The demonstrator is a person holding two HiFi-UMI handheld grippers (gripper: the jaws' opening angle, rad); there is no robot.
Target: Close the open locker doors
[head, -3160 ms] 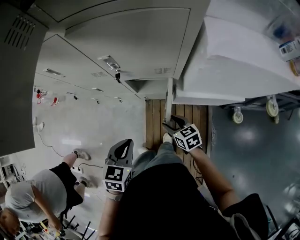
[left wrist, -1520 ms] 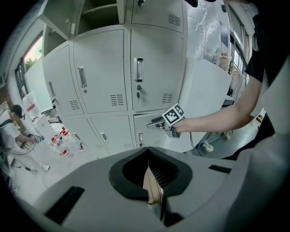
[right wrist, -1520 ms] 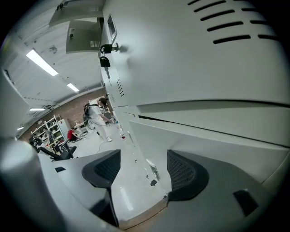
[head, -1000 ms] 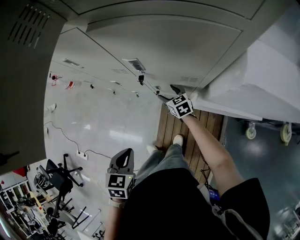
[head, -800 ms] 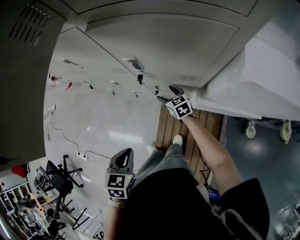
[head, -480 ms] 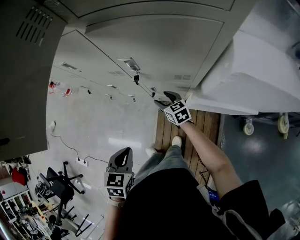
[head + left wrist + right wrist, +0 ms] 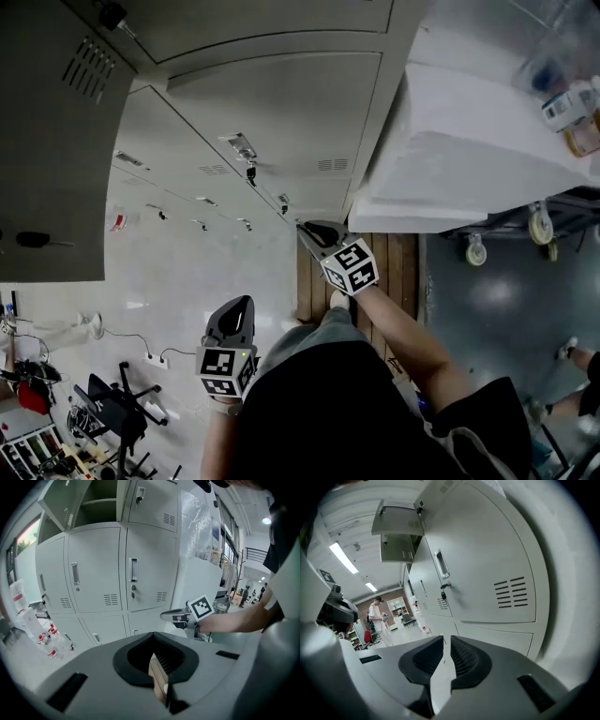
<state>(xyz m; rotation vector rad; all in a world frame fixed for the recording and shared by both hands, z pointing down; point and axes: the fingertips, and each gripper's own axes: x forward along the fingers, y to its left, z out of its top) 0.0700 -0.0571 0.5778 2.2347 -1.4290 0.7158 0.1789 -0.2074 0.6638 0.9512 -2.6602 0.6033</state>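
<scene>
I saw one open door [image 7: 56,141] and two tools. It hung up and left of my right tool [image 7: 315,231], whose jaws had just been closing to an empty slit. My left tool [image 7: 238,307] was shut and empty.

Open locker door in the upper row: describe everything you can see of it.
The open locker door is a grey panel that looks like painted metal, with vent slats near one end and a small dark latch fitting on its face. It stands swung out from the upper row, above the closed doors. Nothing in view touches it.
</scene>
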